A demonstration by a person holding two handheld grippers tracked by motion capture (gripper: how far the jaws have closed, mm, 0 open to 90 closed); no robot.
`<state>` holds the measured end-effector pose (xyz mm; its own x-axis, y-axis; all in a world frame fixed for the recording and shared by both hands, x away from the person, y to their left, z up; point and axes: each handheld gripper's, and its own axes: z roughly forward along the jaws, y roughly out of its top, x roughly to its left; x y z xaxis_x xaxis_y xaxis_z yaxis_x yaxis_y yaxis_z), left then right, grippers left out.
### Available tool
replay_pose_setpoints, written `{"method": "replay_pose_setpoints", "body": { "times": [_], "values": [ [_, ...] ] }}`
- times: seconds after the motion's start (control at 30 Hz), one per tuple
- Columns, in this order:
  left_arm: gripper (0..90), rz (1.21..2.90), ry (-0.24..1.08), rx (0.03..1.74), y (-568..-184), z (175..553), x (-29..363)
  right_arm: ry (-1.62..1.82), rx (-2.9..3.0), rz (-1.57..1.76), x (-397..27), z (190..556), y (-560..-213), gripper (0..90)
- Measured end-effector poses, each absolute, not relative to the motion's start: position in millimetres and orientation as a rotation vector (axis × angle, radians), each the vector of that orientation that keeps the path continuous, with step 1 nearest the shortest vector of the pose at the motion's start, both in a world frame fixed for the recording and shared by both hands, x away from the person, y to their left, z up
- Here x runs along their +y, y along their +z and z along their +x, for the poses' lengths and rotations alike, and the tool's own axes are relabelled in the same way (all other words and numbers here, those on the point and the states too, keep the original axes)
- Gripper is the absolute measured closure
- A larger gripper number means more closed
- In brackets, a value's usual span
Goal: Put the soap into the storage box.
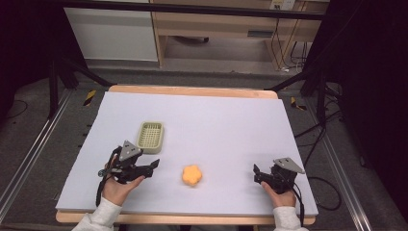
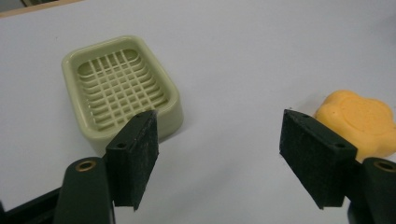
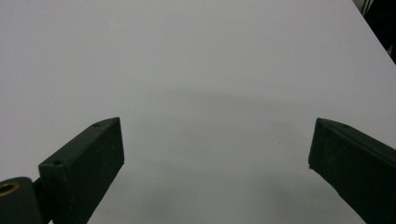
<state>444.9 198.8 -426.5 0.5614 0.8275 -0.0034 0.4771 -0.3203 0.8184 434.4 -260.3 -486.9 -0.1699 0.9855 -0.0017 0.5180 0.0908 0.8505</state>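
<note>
High view: one soap dish, one orange soap, two grippers.

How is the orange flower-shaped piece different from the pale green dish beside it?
The orange piece is a solid, lobed, flower-like lump; the green dish is a hollow, rounded rectangle with a grid floor. The orange piece looks smaller and lies nearer the person than the green dish. Both rest flat on the white table, untouched.
</note>
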Motion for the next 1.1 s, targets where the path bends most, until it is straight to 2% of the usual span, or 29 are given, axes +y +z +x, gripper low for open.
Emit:
{"method": "replay_pose_setpoints", "body": {
  "times": [1.1],
  "values": [
    [24.6, 2.134, 0.449, 0.913, -434.4, 444.7, 135.9, 0.956, 1.793, 1.491, -258.8, 437.0, -487.3, 5.7]
  ]
}}
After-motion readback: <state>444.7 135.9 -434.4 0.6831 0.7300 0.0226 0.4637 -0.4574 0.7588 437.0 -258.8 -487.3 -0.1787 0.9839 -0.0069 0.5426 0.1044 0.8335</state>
